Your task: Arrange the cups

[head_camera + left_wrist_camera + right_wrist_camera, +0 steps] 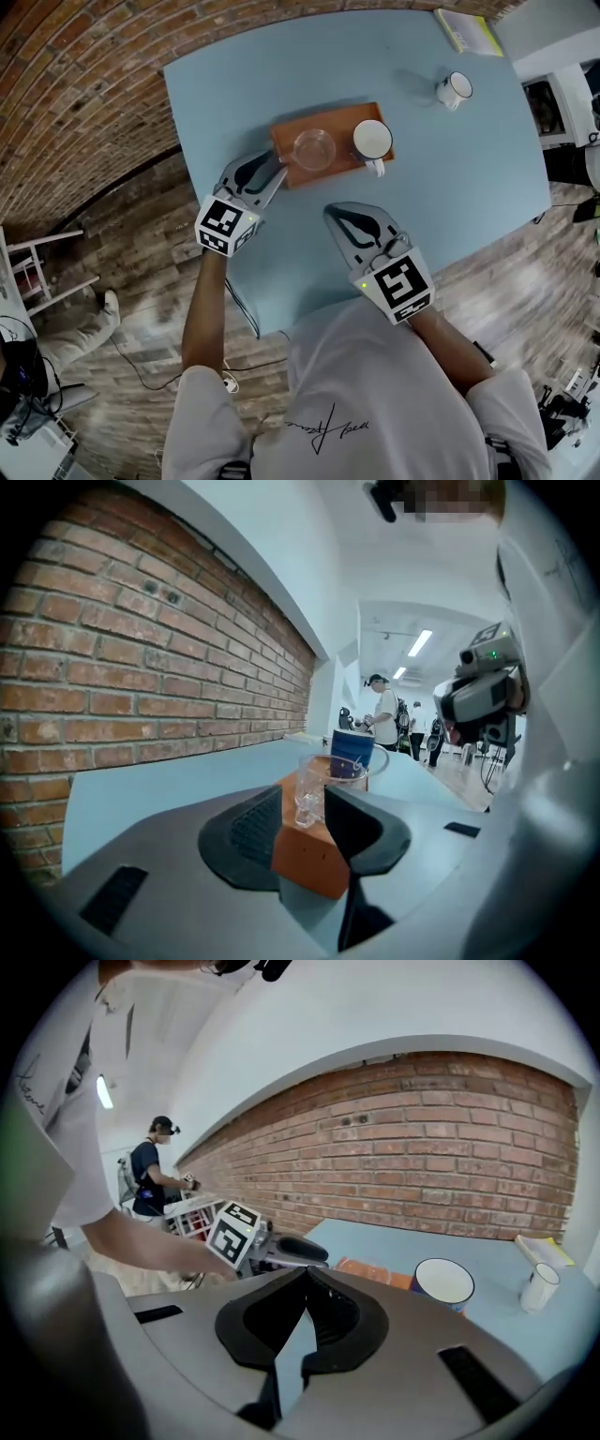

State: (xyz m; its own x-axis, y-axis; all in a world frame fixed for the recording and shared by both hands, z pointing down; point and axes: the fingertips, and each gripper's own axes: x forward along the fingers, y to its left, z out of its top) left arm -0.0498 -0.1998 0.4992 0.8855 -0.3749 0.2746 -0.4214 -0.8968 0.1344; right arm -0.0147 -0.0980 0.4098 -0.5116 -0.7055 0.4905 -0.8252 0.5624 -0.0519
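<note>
Head view: the left tool (278, 170) meets the tray (330, 116) corner, but its tips are hard to see. A glass (313, 148) and a mug (372, 141) stand on the tray. A white mug (454, 89) sits well apart, near the far desk (450, 183) edge (lots of bare desk between).

Left gripper view: the tool pinches the tray corner.

Right gripper view: the right tool (305, 1272) is closed on nothing, over bare desk.

White T-shirt (375, 394) (black script print (328, 429))

L gripper (277, 169) fwd, arm nearly straight, jaws clamped on tray (287, 137) corner. R gripper (331, 215) back nr torso, elbow bent, jaws closed, nothing between.
</note>
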